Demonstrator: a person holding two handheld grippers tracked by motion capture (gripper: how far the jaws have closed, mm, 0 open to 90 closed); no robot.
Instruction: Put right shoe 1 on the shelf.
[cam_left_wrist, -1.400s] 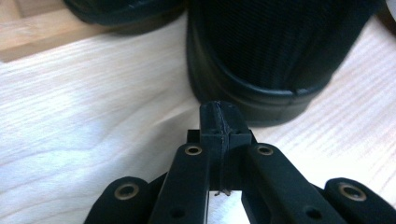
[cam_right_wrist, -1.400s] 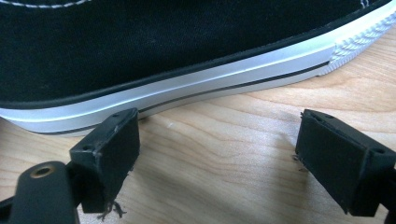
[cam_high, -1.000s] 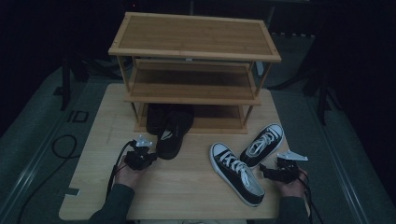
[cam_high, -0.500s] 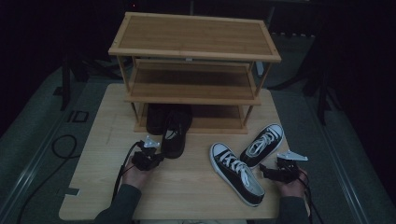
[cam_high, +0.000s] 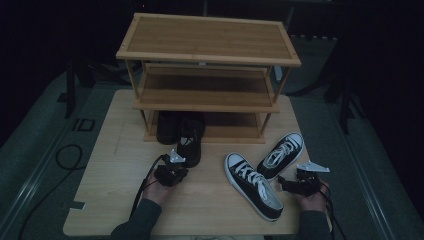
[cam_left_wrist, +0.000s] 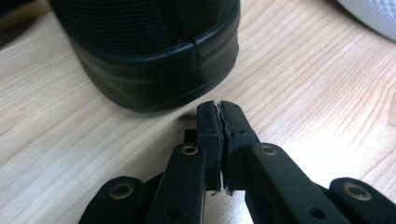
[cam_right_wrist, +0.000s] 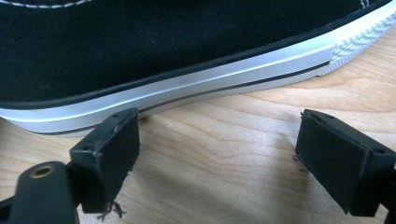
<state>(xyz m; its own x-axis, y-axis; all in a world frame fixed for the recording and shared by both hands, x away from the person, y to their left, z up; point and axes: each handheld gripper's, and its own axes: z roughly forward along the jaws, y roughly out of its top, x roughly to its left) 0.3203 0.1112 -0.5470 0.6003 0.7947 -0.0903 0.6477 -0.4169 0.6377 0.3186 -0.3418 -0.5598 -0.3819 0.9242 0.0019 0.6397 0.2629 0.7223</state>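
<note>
Black shoe (cam_left_wrist: 154, 51) just beyond my left gripper (cam_left_wrist: 219, 109), fingers together; right gripper (cam_right_wrist: 219, 154) fingers apart. Pushing crooked could skew it.

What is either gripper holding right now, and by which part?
Nothing. The left gripper is shut on nothing, just short of the black shoe. The right gripper is open beside the sneaker, holding nothing.

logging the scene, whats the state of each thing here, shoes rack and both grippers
left gripper: jaws shut, empty, by the heel of the all-black shoe
right gripper: jaws open, empty
black shoe with white sole: upright, on the table
second sneaker: upright, on the table
shoe rack: standing, upper shelves bare
</note>
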